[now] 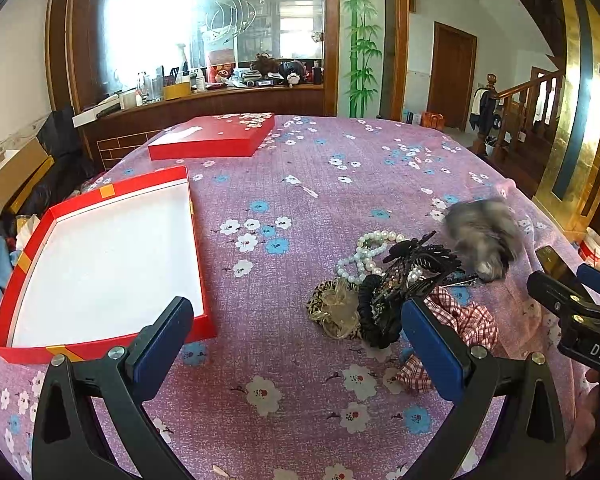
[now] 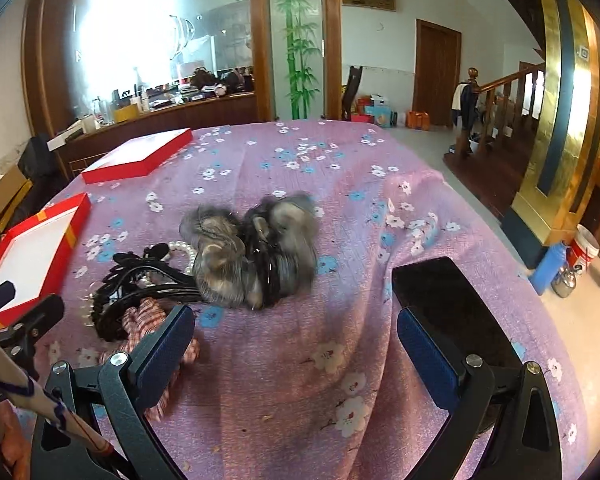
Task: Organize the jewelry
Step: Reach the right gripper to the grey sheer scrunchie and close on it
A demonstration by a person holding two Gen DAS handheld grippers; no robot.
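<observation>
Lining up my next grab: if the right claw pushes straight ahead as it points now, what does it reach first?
Most likely the grey furry hair clip, centred ahead of the open right claw. Only bare floral tablecloth lies before it. Depth is uncertain; the fur looks motion-blurred.

Fluffy fur clip — glossy pearls

I see daylight pouring through the big glass panel at the back; it blows out to white glare and hazes everything near it in both views. The flowered cloth is evenly, brightly lit, with only soft shadows. The grey fur piece is smeared with blur. Fisheye bending curves the room's lines, and the corners go black.
</observation>
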